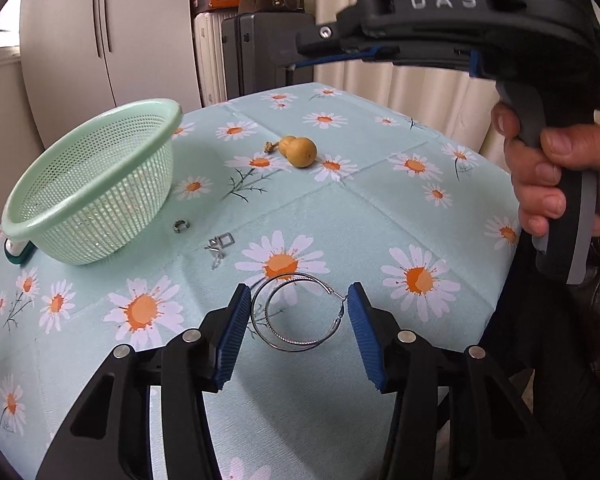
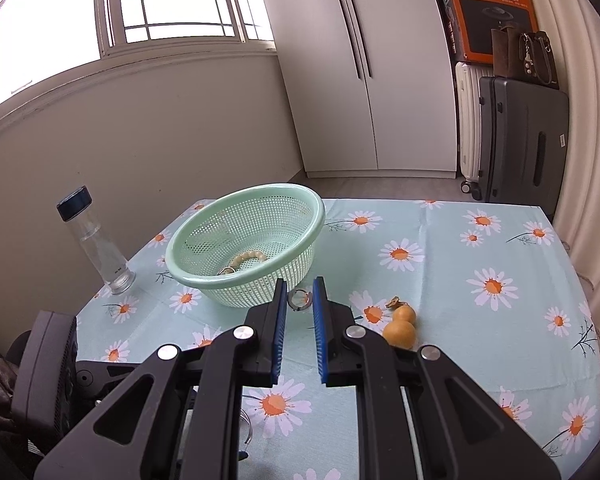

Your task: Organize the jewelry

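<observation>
Between our left gripper's (image 1: 298,316) blue pads lie the hoop earrings (image 1: 296,312), two thin silver rings overlapped on the daisy tablecloth (image 1: 380,208). The jaws stand part-way apart around them; the right pad seems to meet the clasp end, the left pad sits just beside the rim, and we cannot tell whether either pad presses. Just beyond, toward the left, a small square silver earring (image 1: 219,245) lies on the cloth, and past it a little open ring (image 1: 181,225) rests beside the foot of the green mesh basket (image 1: 100,184). Farther back a tan gourd charm (image 1: 298,151) lies on its side. At the right edge of that view a hand (image 1: 556,172) grips the handle of our right gripper.

From the right wrist, our right gripper (image 2: 300,308) hangs above the cloth with its jaws nearly together, a narrow gap left and nothing pinched. Past its tips sits the little ring (image 2: 300,298), then the basket (image 2: 244,240), which holds a pale bead bracelet (image 2: 250,259). The gourd (image 2: 400,326) lies to the right, and a clear bottle (image 2: 96,240) stands upright at the far left.
</observation>
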`<state>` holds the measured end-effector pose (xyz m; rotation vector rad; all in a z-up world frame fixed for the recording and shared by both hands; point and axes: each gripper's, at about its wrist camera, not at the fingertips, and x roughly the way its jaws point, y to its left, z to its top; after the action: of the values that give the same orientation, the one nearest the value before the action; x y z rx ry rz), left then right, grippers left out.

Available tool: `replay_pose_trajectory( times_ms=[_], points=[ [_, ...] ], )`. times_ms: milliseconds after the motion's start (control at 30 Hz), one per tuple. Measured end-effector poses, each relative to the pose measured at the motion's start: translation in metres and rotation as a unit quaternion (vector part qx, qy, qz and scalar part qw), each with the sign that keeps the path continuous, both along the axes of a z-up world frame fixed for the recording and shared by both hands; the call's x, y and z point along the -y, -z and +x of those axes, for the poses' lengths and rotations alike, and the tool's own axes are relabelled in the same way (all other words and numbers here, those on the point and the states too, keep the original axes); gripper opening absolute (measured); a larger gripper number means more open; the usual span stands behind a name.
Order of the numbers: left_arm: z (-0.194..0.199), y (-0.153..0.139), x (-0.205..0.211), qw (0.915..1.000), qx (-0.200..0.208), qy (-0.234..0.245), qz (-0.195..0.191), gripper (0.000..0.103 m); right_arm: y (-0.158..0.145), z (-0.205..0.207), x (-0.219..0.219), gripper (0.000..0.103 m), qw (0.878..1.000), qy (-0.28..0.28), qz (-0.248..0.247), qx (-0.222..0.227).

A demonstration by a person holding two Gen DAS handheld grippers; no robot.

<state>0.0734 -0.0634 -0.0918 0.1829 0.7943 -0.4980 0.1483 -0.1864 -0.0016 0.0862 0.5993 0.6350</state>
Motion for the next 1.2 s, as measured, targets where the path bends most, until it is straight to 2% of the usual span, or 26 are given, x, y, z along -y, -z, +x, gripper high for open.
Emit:
replay_pose_trajectory(
  times_ms=[133,233,400,533,633,800,933,1100,1133,1167,1200],
  points=[
    [0.002,-0.027,-0.023,0.9992,0.022,-0.029,-0.017,0.049,-0.012,0.000,-0.012,0.015,1.000,-0.019,0.000,0.015],
    [0.007,-0.049,-0.044,0.9969,0.049,-0.061,-0.007,0.049,-0.022,0.003,-0.025,0.015,0.999,-0.028,-0.010,0.033],
    [0.024,-0.084,-0.080,0.9910,0.090,-0.097,-0.016,0.049,-0.040,0.013,-0.043,0.015,0.997,-0.043,-0.020,0.062],
    [0.046,-0.098,-0.098,0.9875,0.111,-0.111,-0.015,0.049,-0.044,0.029,-0.059,0.015,0.996,-0.052,-0.027,0.068],
    [0.068,-0.093,-0.106,0.9865,0.114,-0.117,-0.012,0.049,-0.037,0.044,-0.074,0.015,0.996,-0.062,-0.036,0.061],
    [0.099,-0.066,-0.119,0.9879,0.086,-0.128,-0.014,0.049,-0.009,0.068,-0.096,0.015,0.995,-0.078,-0.054,0.029],
    [0.109,-0.047,-0.128,0.9883,0.059,-0.140,-0.011,0.049,0.011,0.076,-0.106,0.015,0.994,-0.081,-0.072,0.004],
    [0.112,-0.044,-0.132,0.9869,0.055,-0.151,-0.017,0.049,0.020,0.080,-0.101,0.016,0.995,-0.068,-0.076,-0.010],
    [0.112,-0.043,-0.132,0.9868,0.054,-0.152,-0.014,0.049,0.020,0.081,-0.097,0.019,0.995,-0.066,-0.072,-0.013],
    [0.112,-0.042,-0.132,0.9868,0.053,-0.153,-0.012,0.049,0.019,0.082,-0.094,0.031,0.996,-0.063,-0.068,-0.015],
    [0.111,-0.041,-0.132,0.9868,0.052,-0.153,-0.013,0.049,0.019,0.083,-0.092,0.039,0.996,-0.059,-0.065,-0.016]
  ],
)
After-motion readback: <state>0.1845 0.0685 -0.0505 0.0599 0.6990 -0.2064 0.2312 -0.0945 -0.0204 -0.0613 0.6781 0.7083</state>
